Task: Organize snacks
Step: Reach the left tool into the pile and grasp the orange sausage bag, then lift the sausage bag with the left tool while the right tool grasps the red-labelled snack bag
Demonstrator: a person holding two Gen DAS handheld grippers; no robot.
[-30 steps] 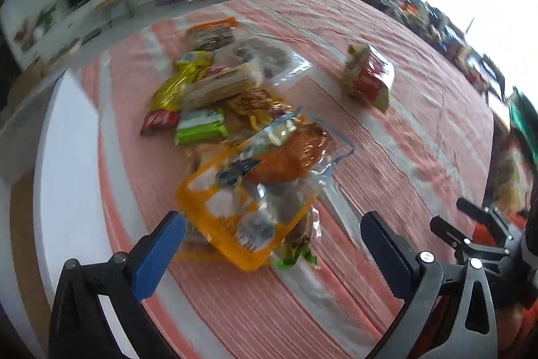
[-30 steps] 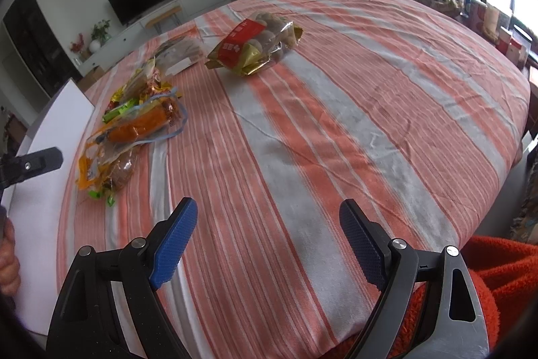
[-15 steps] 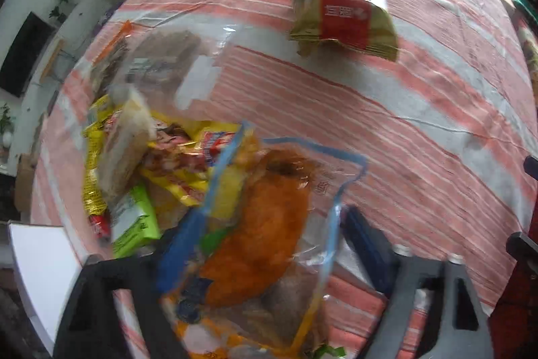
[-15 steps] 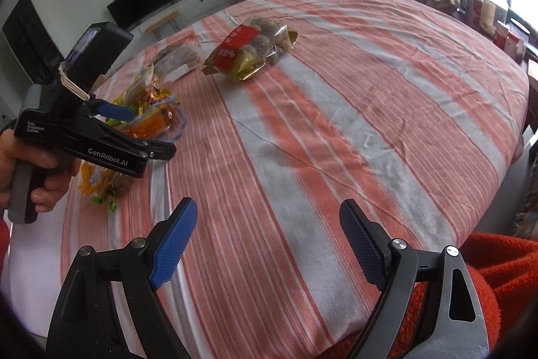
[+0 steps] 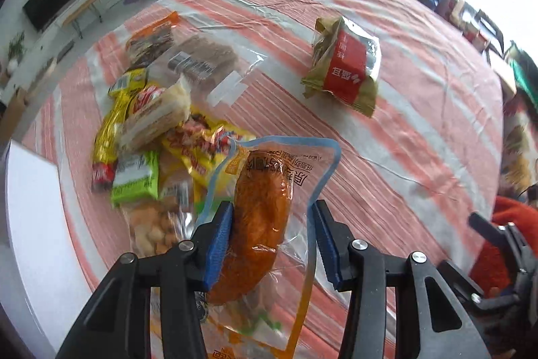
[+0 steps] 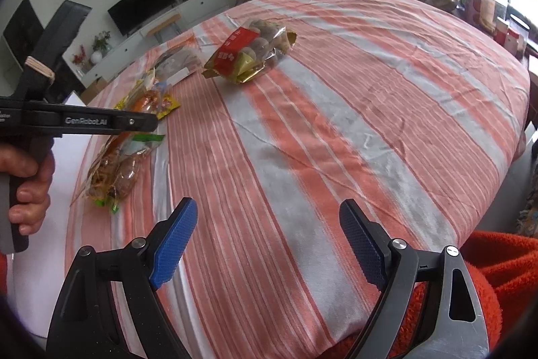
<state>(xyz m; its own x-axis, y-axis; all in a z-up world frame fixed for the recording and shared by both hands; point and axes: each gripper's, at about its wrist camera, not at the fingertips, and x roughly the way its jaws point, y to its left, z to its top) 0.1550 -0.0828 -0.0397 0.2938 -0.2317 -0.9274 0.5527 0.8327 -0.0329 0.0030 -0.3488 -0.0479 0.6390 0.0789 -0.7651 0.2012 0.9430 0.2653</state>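
Your left claw (image 5: pixel 270 244) is around the clear packet with the orange sausage-like snack (image 5: pixel 260 224): left pad touches the orange lump, right pad sits at the packet's clear film edge, so fingers are partly closed on it but I can't tell if it's a firm clamp. That packet (image 6: pixel 143 103) lies at the near end of the snack pile (image 5: pixel 151 123) on the striped tabletop (image 5: pixel 420 140). Pile just beyond it: yellow wrappers, a green pack (image 5: pixel 136 177), a pale bread-like pack (image 5: pixel 154 115), a clear bag of brown bars (image 5: pixel 201 63), an orange-topped pack (image 5: pixel 153 36) furthest back. Another clear bag with brownish pieces (image 6: pixel 114 174) lies under and beside your claw, nearest the white board (image 5: pixel 30 224) at the tabletop's left edge. The red-and-gold bag (image 5: pixel 346 69) sits alone, well apart to the right of the pile. Your right claw (image 6: pixel 267 244) is wide apart, holding nothing, hovering over bare striped cloth near the tabletop's near edge. From the right wrist view your left hand (image 6: pixel 25 187) grips the left tool's handle, tool reaching over the pile
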